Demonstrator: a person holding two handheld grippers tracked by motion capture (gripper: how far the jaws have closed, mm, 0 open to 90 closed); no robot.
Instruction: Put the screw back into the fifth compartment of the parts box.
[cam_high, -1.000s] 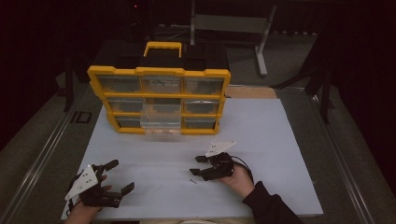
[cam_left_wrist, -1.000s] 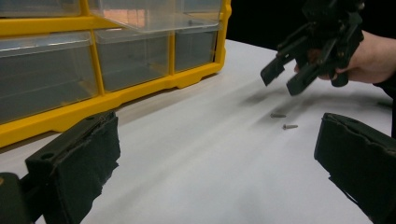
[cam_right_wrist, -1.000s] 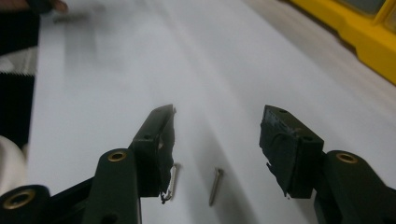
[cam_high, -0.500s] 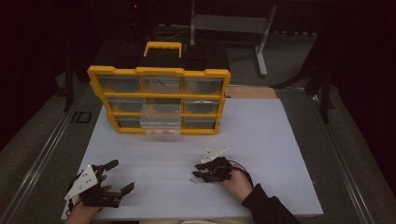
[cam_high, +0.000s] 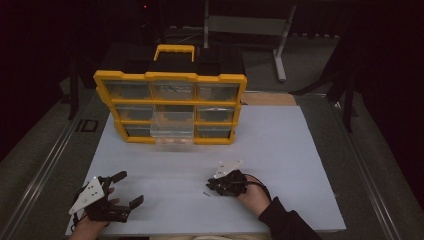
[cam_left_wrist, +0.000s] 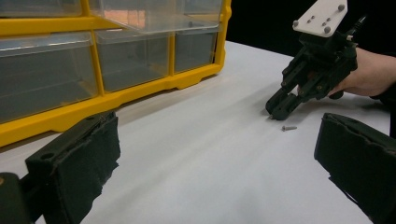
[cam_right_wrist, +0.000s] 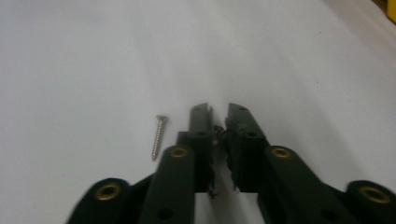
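A: Since the right claw (cam_right_wrist: 219, 112) has just been closing while the screw (cam_right_wrist: 159, 137) lies outside it, the likely failure is a shut on nothing. The jaws are nearly together, with a thin slit at the tips. The screw sits just beside the jaw on the left in the right gripper view, roughly parallel to it, not between the pads.

B: Anything in the slit?

A: A dark scrap shows between the pads. Cannot tell whether that is frayed pad lining or a second small part. The visible screw is not gripped.

B: Other risks?

A: The tips are down at the worktop (cam_high: 280, 150). A sideways correction with the jaws this close could nudge the screw and roll it away. It's thin, and the pads look ragged, so even a good pinch may hold it crooked and drop it on the way to the yellow organiser (cam_high: 170, 77), well apart at the far side. A clear drawer (cam_high: 172, 127) stands pulled out there.

B: Screw details?

A: Small, pale metal, countersunk head, pointed threaded shank. It lies flat on the white worktop, head away from the camera in the right gripper view.

B: Left side?

A: The left claw (cam_high: 129, 188) has its jaws wide apart and empty, near the worktop's front left corner, aimed toward the right claw.
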